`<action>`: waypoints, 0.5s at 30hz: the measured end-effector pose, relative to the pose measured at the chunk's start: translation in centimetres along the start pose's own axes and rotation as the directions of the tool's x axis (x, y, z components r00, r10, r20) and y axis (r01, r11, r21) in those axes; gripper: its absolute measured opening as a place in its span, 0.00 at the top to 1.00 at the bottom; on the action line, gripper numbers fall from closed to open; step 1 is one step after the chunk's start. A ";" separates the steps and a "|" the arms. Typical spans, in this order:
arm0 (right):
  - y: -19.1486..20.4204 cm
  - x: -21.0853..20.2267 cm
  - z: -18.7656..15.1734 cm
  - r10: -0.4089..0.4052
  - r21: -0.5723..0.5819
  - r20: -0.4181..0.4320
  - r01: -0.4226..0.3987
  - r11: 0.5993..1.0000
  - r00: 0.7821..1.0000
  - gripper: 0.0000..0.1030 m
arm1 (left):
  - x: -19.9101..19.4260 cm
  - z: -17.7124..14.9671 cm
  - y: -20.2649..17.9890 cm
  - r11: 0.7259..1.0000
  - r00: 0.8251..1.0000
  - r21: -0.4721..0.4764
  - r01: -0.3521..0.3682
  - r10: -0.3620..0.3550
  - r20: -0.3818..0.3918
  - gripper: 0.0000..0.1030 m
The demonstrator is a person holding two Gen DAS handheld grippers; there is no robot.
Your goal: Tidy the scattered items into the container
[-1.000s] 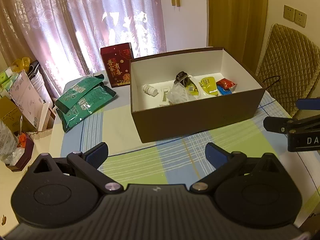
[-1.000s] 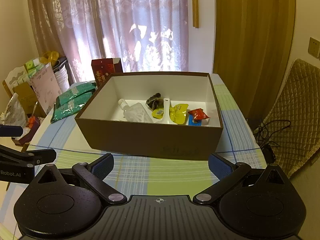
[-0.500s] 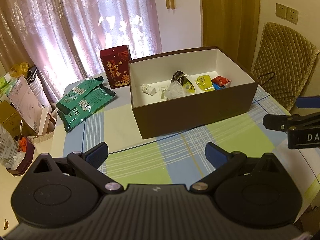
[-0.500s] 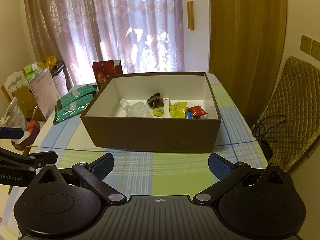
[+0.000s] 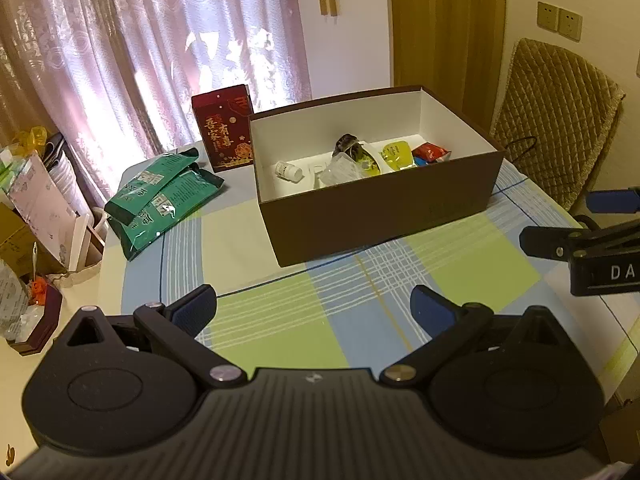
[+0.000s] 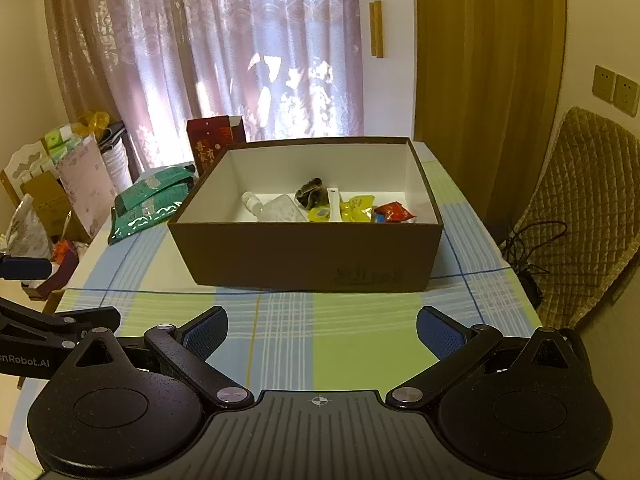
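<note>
The green packets (image 5: 162, 196) at ten o'clock look soft, light and slippery; pinch an edge. Both hand-held grippers, left (image 5: 314, 310) and right (image 6: 322, 330), gape wide, holding nothing.

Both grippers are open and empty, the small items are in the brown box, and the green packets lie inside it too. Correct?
Not quite. In the left wrist view the green packets lie on the tablecloth outside the brown box, to its left. The rest holds.
</note>
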State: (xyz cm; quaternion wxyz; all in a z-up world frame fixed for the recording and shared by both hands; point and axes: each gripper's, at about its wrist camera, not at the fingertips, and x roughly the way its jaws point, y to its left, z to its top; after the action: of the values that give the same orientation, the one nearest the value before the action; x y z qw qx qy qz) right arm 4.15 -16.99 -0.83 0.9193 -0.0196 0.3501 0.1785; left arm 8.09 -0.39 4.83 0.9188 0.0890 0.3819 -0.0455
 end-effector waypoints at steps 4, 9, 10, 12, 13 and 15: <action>0.4 -0.3 -0.4 -0.013 0.005 -0.001 0.013 1.000 1.000 0.00 | -0.1 -0.4 0.2 1.000 1.000 0.005 0.012 -0.012 -0.001 0.01; 0.7 -0.6 -0.8 -0.027 0.007 -0.004 0.028 1.000 1.000 0.00 | -0.1 -0.9 0.3 1.000 1.000 0.015 0.026 -0.026 -0.006 0.01; 0.8 -0.6 -0.9 -0.031 0.008 -0.005 0.032 0.999 0.999 0.00 | -0.2 -0.9 0.3 0.999 1.000 0.017 0.031 -0.031 -0.006 0.01; 0.8 -0.7 -1.1 -0.038 0.013 -0.006 0.038 0.999 0.999 0.00 | -0.2 -1.0 0.2 0.999 0.999 0.022 0.042 -0.042 -0.003 0.01; 0.8 -0.8 -1.1 -0.040 0.015 -0.006 0.040 0.999 0.999 0.00 | -0.3 -1.0 0.2 0.999 0.999 0.024 0.044 -0.044 0.000 0.01; 0.8 -0.9 -1.2 -0.045 0.016 -0.004 0.045 0.999 0.999 0.00 | -0.3 -1.0 0.1 0.999 0.999 0.030 0.044 -0.044 0.006 0.01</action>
State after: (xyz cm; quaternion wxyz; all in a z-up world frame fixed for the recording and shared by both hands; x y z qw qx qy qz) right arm 2.46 -16.70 -1.11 0.9225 -0.0204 0.3528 0.1550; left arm 7.18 -0.05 4.33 0.9174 0.0940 0.3800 -0.0716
